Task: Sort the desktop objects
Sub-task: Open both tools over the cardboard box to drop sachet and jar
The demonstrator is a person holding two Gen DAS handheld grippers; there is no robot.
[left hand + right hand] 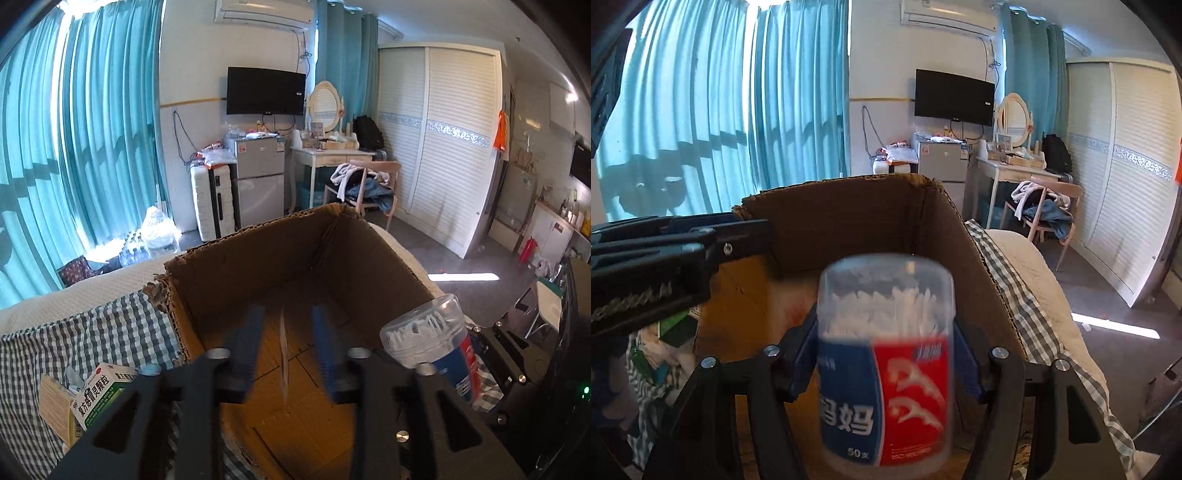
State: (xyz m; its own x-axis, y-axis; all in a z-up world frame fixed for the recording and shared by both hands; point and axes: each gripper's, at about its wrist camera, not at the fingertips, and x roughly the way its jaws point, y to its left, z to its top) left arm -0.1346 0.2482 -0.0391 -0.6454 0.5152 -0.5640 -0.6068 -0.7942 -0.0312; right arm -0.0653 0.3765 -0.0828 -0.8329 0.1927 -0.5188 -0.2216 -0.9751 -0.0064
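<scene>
Two tongs over cardboard box (pixel 280 258): right tongs (pixel 886 354) pinching cotton-swab jar (pixel 884 354) for drop-in; left tongs (pixel 284 354) spread, empty.

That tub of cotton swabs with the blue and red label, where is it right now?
The tub of cotton swabs sits between the right gripper fingers, over the open cardboard box. From the left wrist view it shows at lower right, by the box's right wall.

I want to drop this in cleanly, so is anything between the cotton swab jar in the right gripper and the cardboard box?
Nothing visible blocks it. The cotton swab jar sits in the right gripper at the cardboard box opening. The left gripper, jaws apart, hovers over the box beside it.
</scene>
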